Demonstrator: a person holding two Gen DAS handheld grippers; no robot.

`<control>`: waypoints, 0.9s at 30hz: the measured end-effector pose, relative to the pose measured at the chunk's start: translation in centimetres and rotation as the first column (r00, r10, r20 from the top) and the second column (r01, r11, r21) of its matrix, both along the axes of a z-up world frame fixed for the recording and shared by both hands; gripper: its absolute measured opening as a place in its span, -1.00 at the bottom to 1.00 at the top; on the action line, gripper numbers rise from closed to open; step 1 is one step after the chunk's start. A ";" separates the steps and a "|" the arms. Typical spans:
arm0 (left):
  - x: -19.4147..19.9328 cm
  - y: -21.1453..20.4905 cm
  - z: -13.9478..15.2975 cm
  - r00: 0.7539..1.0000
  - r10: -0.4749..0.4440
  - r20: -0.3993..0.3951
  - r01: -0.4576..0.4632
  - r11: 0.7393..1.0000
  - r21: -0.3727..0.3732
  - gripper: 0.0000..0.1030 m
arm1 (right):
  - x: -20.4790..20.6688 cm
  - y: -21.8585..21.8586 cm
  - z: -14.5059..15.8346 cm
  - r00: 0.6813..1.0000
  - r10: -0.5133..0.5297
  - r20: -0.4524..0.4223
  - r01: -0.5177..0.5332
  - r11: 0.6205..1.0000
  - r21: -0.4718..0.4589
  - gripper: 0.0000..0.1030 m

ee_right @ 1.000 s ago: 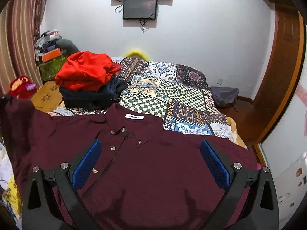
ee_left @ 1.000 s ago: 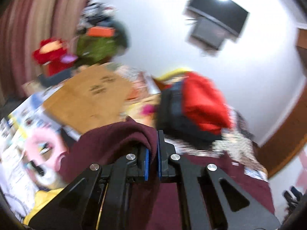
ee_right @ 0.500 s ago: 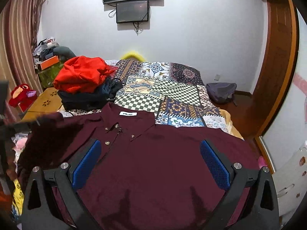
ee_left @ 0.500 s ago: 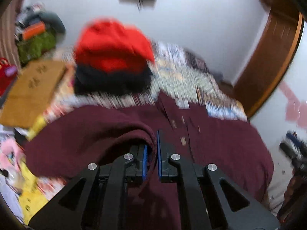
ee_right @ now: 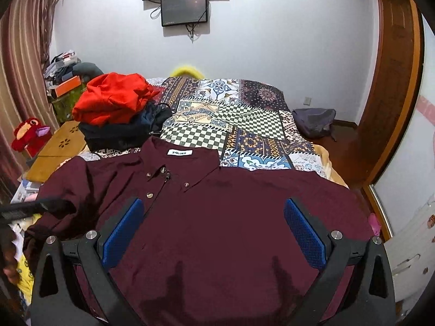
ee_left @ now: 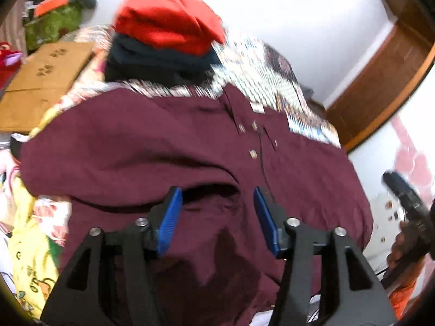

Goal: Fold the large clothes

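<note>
A maroon button-up shirt (ee_right: 217, 217) lies spread front-up on the bed, collar toward the far wall. Its left sleeve (ee_left: 212, 190) is folded inward over the body. My left gripper (ee_left: 217, 203) hovers just over that sleeve fold with its jaws opening. The cloth lies loose between and under the blue pads (ee_left: 170, 214), which do not press it. In the right wrist view the left gripper (ee_right: 27, 207) shows as a dark bar at the left edge. My right gripper (ee_right: 213, 206) stands open above the shirt's chest with nothing held.
A pile of red and dark clothes (ee_right: 114, 100) sits at the bed's far left on the patchwork bedspread (ee_right: 244, 114). A wooden low table (ee_right: 59, 146) and a red plush toy (ee_right: 27, 133) stand left of the bed. A grey bag (ee_right: 312, 119) lies by the right wall.
The left gripper swung from the bed's left side in over the shirt with the sleeve pinched, then parted its jaws and the sleeve dropped onto the body. The right gripper stayed put.
</note>
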State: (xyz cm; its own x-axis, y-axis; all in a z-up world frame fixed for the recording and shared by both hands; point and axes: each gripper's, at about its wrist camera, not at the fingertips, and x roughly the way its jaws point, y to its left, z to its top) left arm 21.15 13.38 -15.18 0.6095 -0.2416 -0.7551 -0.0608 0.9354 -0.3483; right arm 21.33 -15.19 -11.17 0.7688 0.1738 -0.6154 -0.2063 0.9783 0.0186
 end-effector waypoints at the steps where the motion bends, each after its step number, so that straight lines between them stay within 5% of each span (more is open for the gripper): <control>1: -0.6 1.1 0.9 0.999 0.035 0.031 -0.035 0.999 0.008 0.22 | 0.1 0.2 -0.1 1.000 0.001 -0.003 -0.001 1.000 -0.004 0.98; 4: -1.7 4.5 2.2 0.987 0.130 0.091 -0.132 0.991 0.015 0.49 | 0.4 0.7 -0.4 1.000 0.008 -0.016 -0.008 1.000 -0.012 0.98; 8: -2.6 9.9 1.5 0.955 0.289 0.072 -0.289 0.957 -0.005 0.57 | 0.8 1.5 -0.8 0.999 0.017 -0.031 -0.018 0.999 -0.030 0.98; 14: -4.9 17.6 -3.9 0.897 0.435 -0.078 -0.440 0.862 -0.253 0.57 | 1.7 3.2 -1.3 0.998 0.037 -0.053 -0.040 0.997 -0.063 0.98; 19: -5.7 20.3 -8.7 0.859 0.477 -0.185 -0.510 0.776 -0.370 0.56 | 2.4 5.2 -1.7 0.995 0.070 -0.069 -0.077 0.993 -0.095 0.98; 27: -3.6 22.0 -12.8 0.857 0.450 -0.250 -0.511 0.684 -0.521 0.56 | 2.6 7.4 -2.0 0.991 0.109 -0.071 -0.119 0.981 -0.153 0.98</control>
